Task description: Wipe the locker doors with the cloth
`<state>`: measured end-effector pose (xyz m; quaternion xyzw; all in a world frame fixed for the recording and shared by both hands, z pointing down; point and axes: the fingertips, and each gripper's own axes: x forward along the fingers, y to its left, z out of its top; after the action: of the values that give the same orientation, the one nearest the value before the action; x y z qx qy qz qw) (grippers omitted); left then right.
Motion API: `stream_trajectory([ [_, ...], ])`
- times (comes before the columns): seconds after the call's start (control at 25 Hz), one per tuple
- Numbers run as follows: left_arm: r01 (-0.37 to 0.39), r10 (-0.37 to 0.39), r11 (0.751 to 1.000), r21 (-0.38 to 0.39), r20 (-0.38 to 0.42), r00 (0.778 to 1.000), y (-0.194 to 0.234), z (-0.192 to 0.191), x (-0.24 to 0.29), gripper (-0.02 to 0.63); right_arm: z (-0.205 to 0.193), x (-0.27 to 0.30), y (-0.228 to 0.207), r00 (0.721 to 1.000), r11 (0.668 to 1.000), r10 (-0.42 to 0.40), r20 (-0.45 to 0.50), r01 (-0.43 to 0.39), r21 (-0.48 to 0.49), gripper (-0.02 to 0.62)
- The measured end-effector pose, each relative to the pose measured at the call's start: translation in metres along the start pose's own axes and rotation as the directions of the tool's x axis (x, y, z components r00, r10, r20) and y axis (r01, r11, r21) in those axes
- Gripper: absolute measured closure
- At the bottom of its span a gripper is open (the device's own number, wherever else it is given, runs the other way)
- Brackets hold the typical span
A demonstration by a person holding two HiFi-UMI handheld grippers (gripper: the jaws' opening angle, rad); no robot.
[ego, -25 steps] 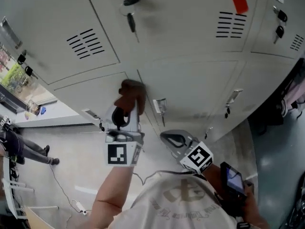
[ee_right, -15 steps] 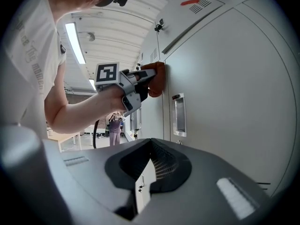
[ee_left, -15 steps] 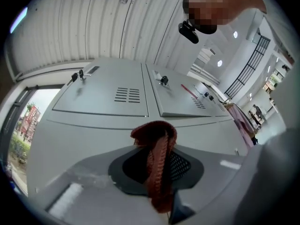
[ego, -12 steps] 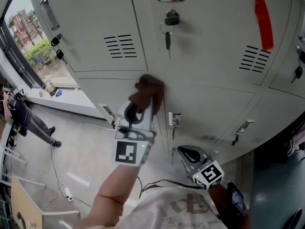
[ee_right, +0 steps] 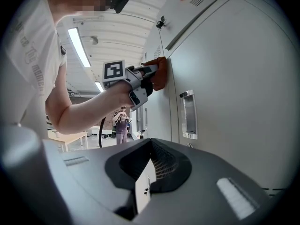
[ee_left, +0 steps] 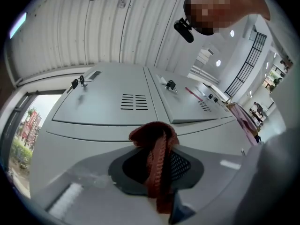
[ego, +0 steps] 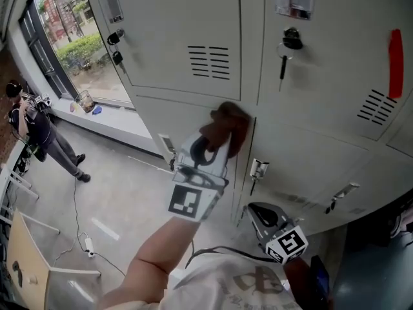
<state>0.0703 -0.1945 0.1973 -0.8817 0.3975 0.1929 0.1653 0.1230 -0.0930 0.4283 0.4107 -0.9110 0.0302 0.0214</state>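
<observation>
fingers of left gripper (ego: 217,139) grip the cloth (ego: 227,123) on a locker door (ego: 187,118); right gripper (ego: 253,213) fingers are closed.

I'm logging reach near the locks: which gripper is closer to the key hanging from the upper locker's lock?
Left. The left gripper, shut on the cloth, presses the locker doors just below and left of the key; the right gripper hangs much lower, away from it.
</observation>
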Motion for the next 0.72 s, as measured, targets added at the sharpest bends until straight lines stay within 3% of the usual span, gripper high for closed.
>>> stream_trajectory([
  [0.72,-0.035,0.036,0.999,0.032,-0.029,0.999,0.124,-0.004,-0.039,0.526,-0.002,0.084,0.042,0.998,0.998,0.056,-0.016,-0.055,0.04,0.588],
])
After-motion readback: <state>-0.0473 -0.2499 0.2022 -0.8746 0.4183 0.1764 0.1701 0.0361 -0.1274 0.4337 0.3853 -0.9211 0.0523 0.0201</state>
